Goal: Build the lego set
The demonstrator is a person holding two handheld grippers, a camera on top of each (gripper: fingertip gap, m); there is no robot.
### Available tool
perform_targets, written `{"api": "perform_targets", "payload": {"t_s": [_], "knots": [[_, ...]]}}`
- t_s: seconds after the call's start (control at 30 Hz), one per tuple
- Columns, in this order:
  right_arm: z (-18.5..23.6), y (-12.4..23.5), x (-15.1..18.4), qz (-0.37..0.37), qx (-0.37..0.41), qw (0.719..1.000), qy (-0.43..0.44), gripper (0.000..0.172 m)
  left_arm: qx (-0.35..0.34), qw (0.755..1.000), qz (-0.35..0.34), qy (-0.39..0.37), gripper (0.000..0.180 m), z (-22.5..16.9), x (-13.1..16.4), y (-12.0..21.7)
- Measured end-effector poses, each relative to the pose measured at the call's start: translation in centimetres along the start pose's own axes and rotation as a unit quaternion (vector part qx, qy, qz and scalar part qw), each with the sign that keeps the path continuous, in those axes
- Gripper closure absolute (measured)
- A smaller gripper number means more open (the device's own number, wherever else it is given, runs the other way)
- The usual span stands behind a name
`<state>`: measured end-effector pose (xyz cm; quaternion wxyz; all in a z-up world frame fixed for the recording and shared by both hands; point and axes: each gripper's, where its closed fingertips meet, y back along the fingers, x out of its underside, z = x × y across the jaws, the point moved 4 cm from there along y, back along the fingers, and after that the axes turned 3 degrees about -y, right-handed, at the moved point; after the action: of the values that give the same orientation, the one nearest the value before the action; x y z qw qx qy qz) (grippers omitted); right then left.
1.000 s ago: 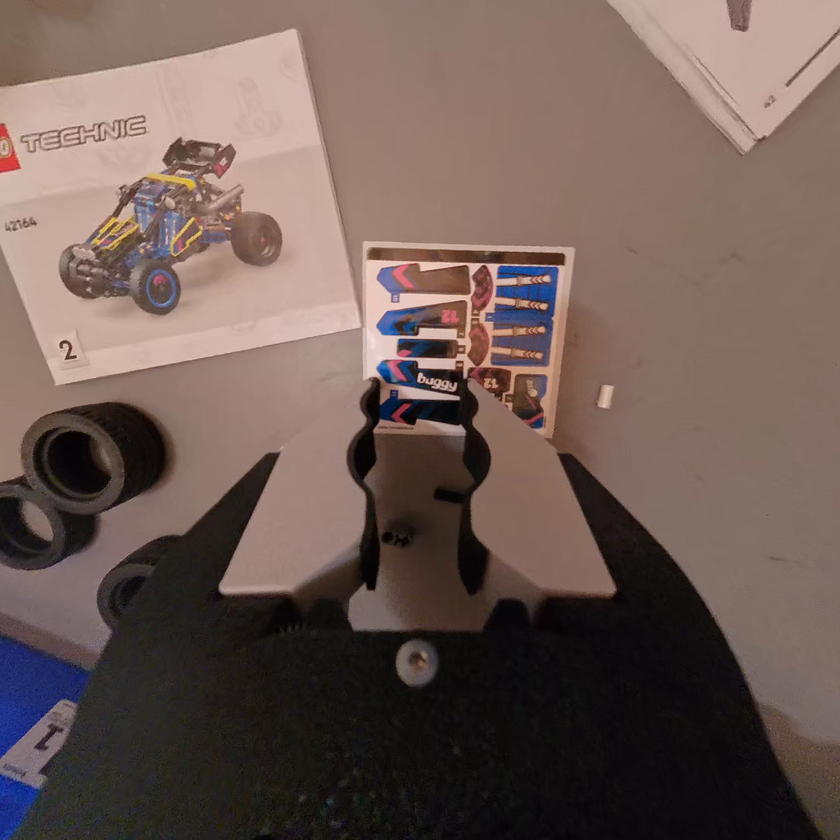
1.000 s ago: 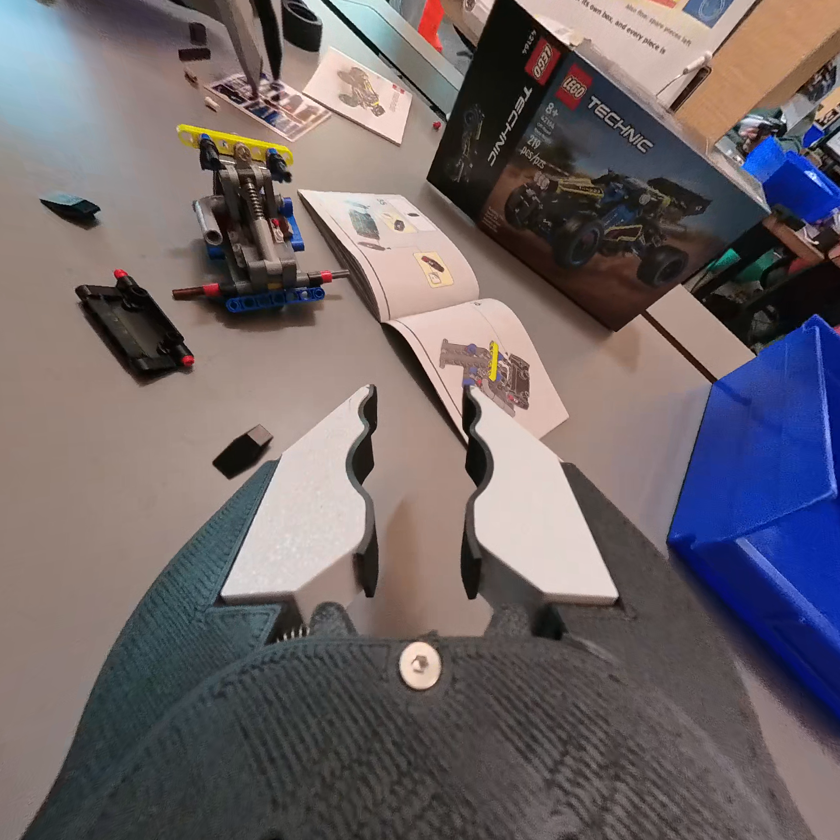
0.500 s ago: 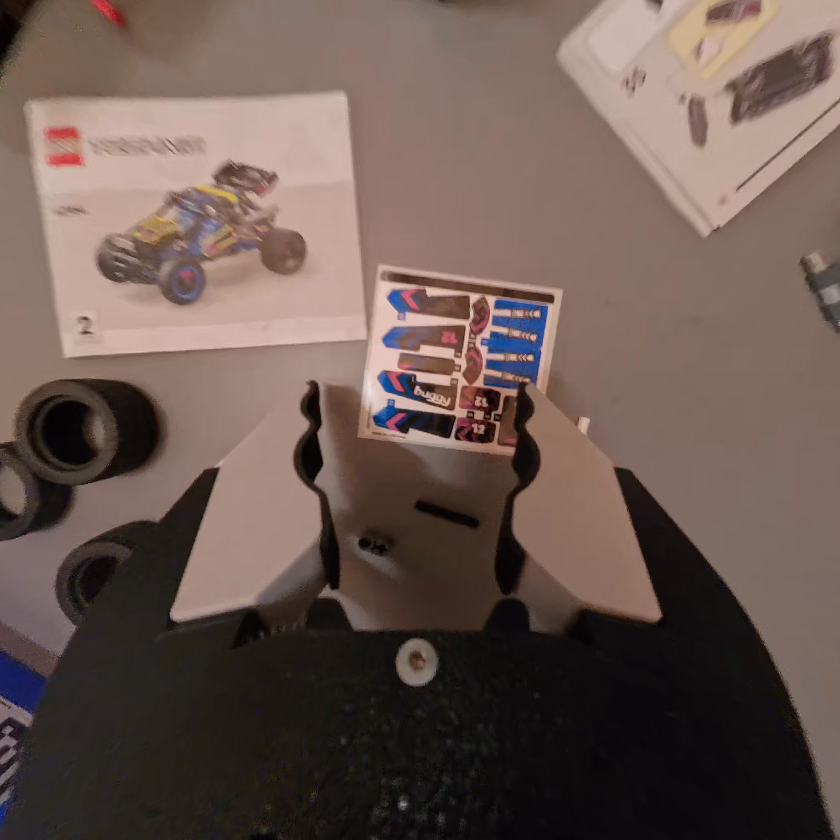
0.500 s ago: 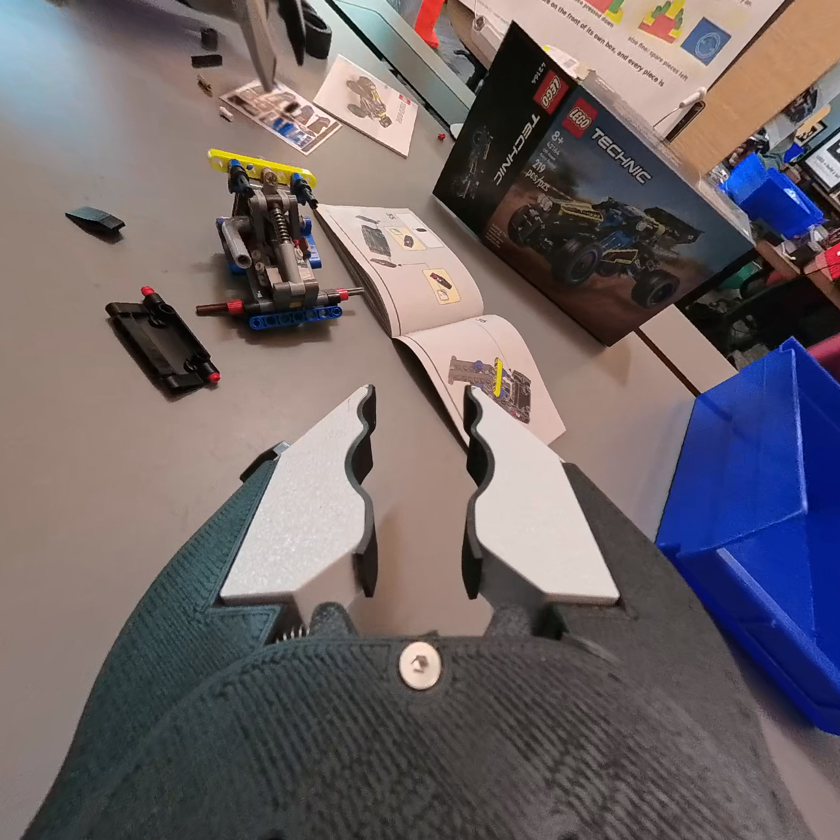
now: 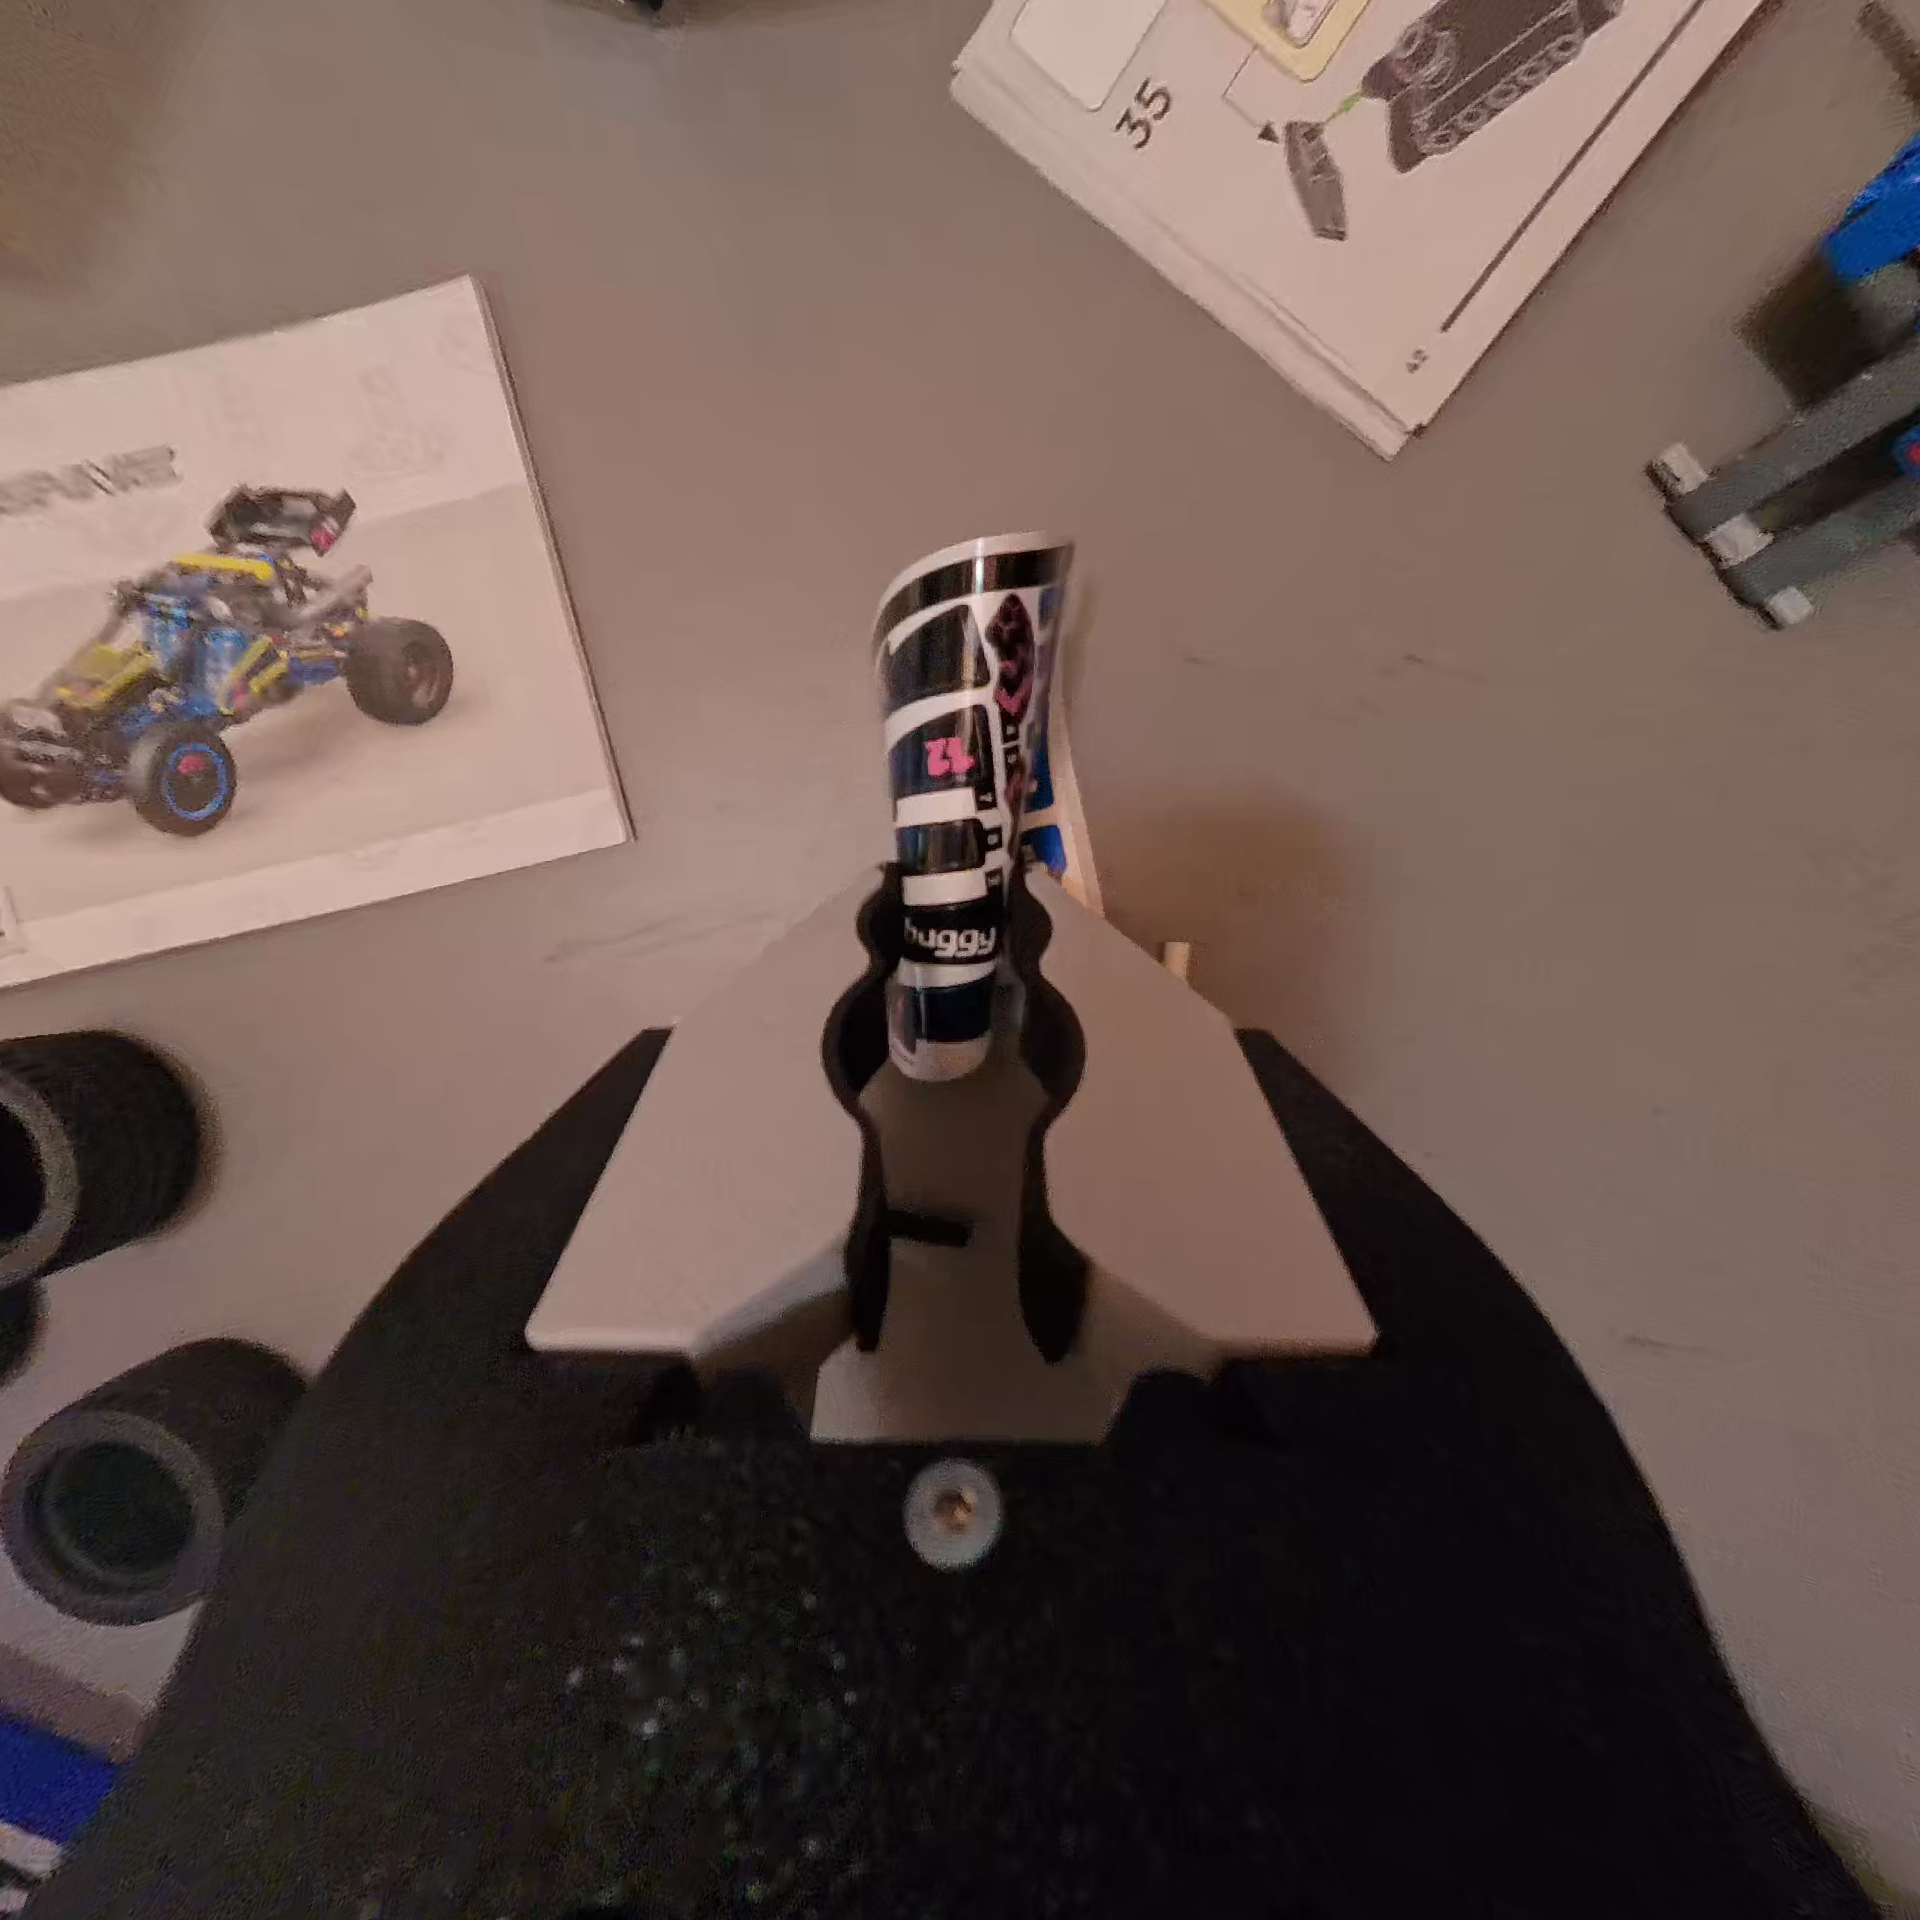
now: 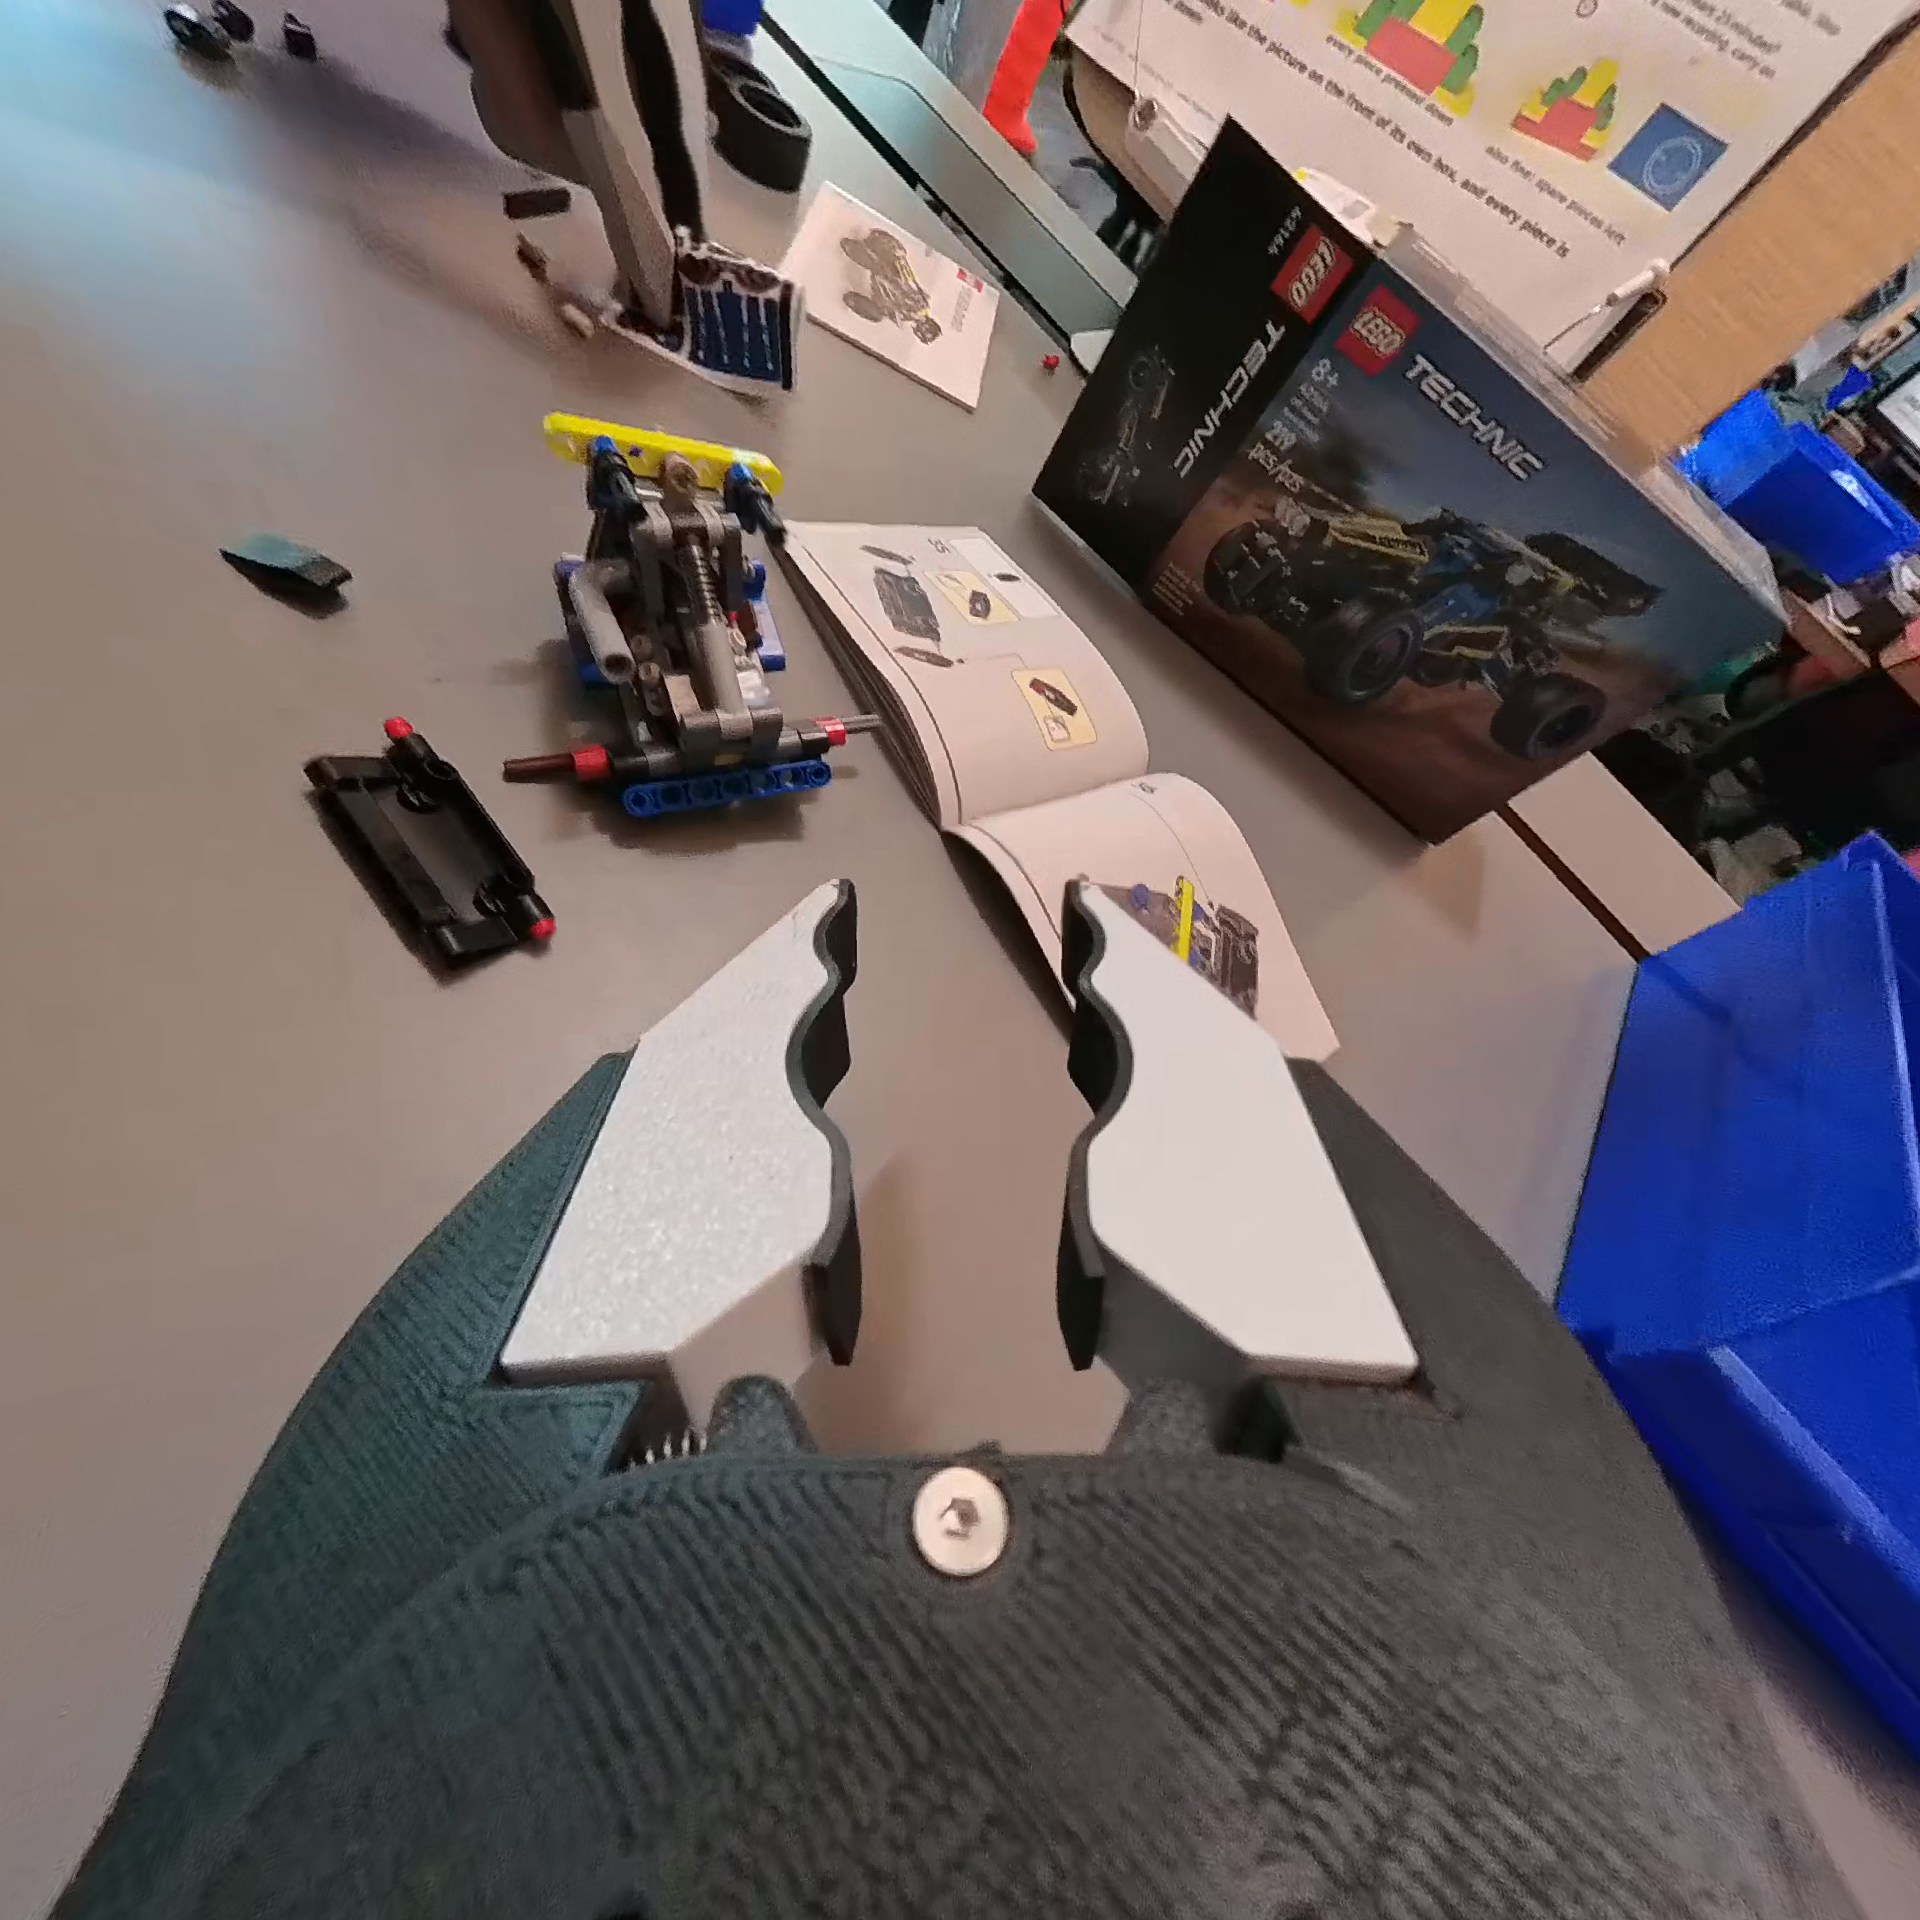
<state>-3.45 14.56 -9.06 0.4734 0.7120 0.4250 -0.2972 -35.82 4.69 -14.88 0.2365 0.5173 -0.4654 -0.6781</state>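
**Left gripper clamped on sticker sheet; right gripper unloaded**

Above the grey tabletop (image 5: 1455, 831), the left gripper (image 5: 951, 914) is seen closed narrowly on the glossy printed sticker sheet (image 5: 961, 748), which is bowed into a curl between the black pads. In the right wrist view the same sheet (image 6: 732, 317) is shown lifted at one side off the table, a fact not readable from the left view. Only the left view shows the three black rubber tyres (image 5: 94, 1143) at the left edge and the closed white instruction booklet (image 5: 281, 623) beside them.

The right gripper (image 6: 961, 914) is held with its jaws moderately apart and nothing between them, above bare table beside the open instruction manual (image 6: 997, 665). Only this view shows the partly built grey, blue and yellow brick chassis (image 6: 675, 623), the flat black panel with red pins (image 6: 426, 842), the dark printed set box (image 6: 1403, 540) and the blue plastic bin (image 6: 1766, 1195).

The tyres and the bin are cut off by frame edges. A small pale piece (image 5: 1174, 951) behind the left finger is largely hidden.
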Motion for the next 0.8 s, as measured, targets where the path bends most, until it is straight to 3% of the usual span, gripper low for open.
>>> {"api": "perform_targets", "payload": {"t_s": [0.1,0.2,0.27,0.43,0.53,0.63,0.73,0.8], "knots": [[0.2,-0.5,-1.4,-0.013,-0.008,1.0,-0.012,0.135,-0.008,0.998,-0.046,-0.03,0.161,-1.2,-1.3,1.7],[1.3,-0.7,-4.5,-0.07,-0.069,0.991,-0.089,0.128,0.022,0.993,-0.085,-0.079,0.155,-4.3,-3.7,4.9],[2.5,-0.8,-7.1,-0.11,-0.148,0.969,-0.166,0.114,0.051,0.987,-0.107,-0.108,0.152,-7.0,-5.5,6.9],[4.2,-1.7,-11.4,-0.141,-0.254,0.918,-0.27,0.114,0.083,0.971,-0.123,-0.187,0.147,-13.1,-9.0,9.7],[4.9,-2.1,-11.8,-0.139,-0.263,0.91,-0.289,0.119,0.067,0.962,-0.115,-0.238,0.147,-15.8,-10.1,9.7],[5.4,-0.9,-11.7,-0.168,-0.267,0.904,-0.288,0.17,0.055,0.956,-0.131,-0.258,0.133,-17.6,-11.1,9.5],[4.7,0.3,-10.6,-0.179,-0.228,0.901,-0.322,0.172,0.024,0.964,-0.184,-0.192,0.101,-17.1,-12.1,9.8],[3.6,1.7,-10.0,-0.223,-0.212,0.87,-0.384,0.172,0.057,0.959,-0.255,-0.112,0.104,-17.5,-12.6,10.2]]}}
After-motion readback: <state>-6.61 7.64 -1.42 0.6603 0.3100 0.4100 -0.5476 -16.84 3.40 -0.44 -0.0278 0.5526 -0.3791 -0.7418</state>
